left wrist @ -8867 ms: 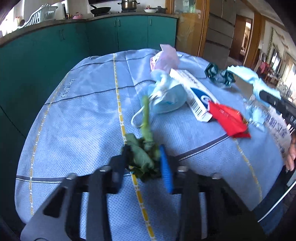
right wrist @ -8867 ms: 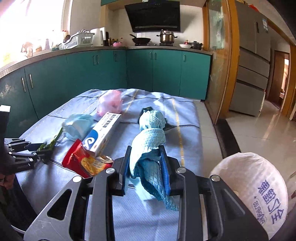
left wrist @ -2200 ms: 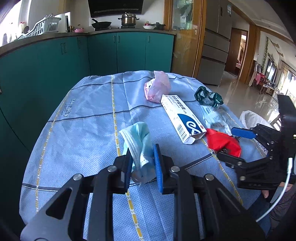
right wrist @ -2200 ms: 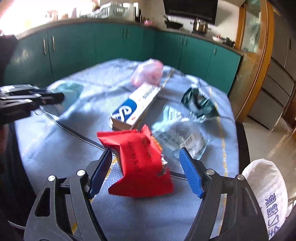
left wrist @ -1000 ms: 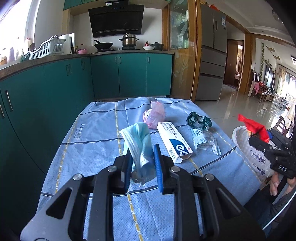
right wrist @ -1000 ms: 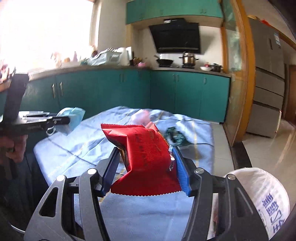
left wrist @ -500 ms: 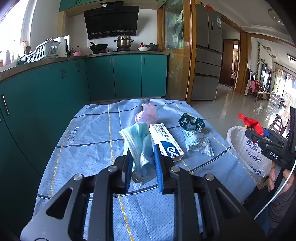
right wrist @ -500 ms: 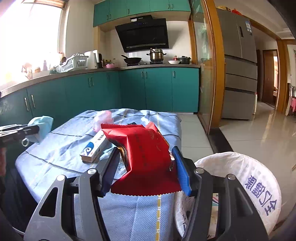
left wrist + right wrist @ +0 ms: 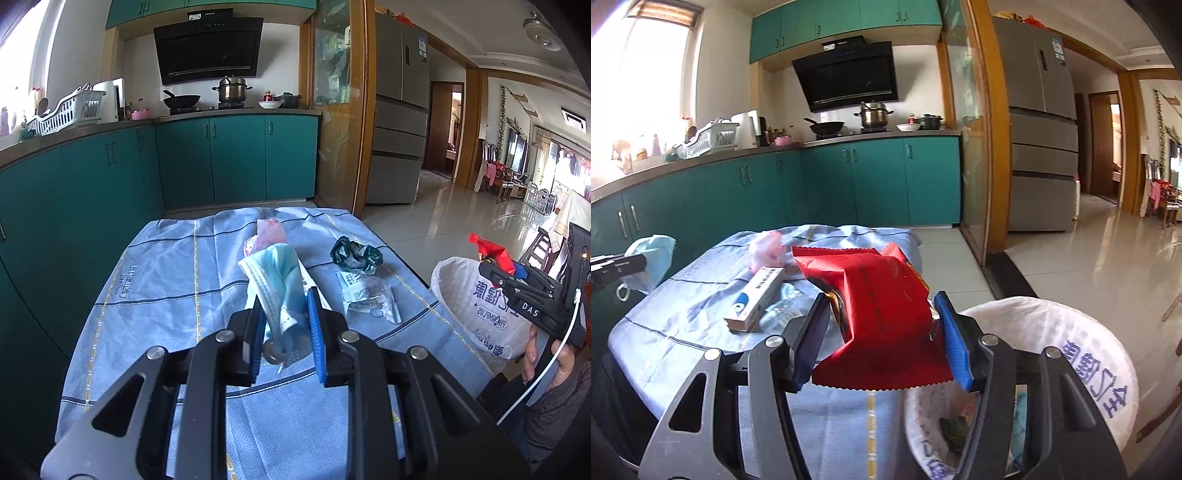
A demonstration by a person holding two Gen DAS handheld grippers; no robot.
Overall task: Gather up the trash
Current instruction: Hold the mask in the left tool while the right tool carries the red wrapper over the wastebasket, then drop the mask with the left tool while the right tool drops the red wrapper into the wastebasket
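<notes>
Left tool is clamped on a crumpled blue face mask, lifted clear above the desk with its blue checked cloth. Right tool is clamped on a red snack wrapper, held up just beside the rim of the white trash bag, which sits off the desk's edge. On the cloth lie a white-and-blue carton, a pink plastic bag, a dark green crumpled wrapper and a clear printed wrapper, the last two close together. A hand grips the right tool's handle.
</notes>
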